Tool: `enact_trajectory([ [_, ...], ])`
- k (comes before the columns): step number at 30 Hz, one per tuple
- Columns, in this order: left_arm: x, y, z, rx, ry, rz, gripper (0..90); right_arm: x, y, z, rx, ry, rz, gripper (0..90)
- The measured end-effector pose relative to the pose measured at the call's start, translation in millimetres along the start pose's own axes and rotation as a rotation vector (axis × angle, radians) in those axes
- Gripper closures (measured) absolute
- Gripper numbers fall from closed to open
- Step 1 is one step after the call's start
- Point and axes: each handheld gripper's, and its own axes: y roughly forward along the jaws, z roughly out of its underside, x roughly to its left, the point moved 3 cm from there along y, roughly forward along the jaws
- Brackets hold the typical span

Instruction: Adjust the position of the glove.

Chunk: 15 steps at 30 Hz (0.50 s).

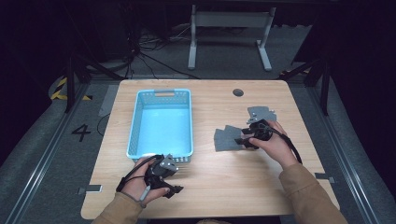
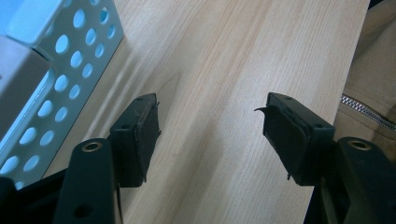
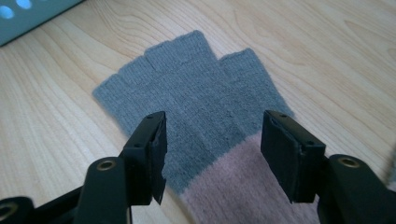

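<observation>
Hovering with jaws wide and empty, right gripper (image 3: pixel 212 140) straddles the glove (image 3: pixel 196 107), long axis toward 12 o'clock; left gripper (image 2: pixel 210 135), open, idles well apart.

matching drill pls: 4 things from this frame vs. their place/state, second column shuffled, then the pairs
1. glove
2. basket
3. left gripper
4. right gripper

A. light blue, perforated walls, left half of the table
B. jaws open over bare wood beside the basket
C. grey fingers, pink cuff, flat on the wood
D. jaws open, straddling the glove near its cuff

Pairs: 1-C, 2-A, 3-B, 4-D
</observation>
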Motion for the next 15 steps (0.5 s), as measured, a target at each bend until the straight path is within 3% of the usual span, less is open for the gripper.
enact_trajectory([
  [15,-2.8,-7.0,16.7,-0.009,-0.051,-0.028,36.8,-0.7,22.6,-2.0,0.041,-0.050,-0.013,46.6],
])
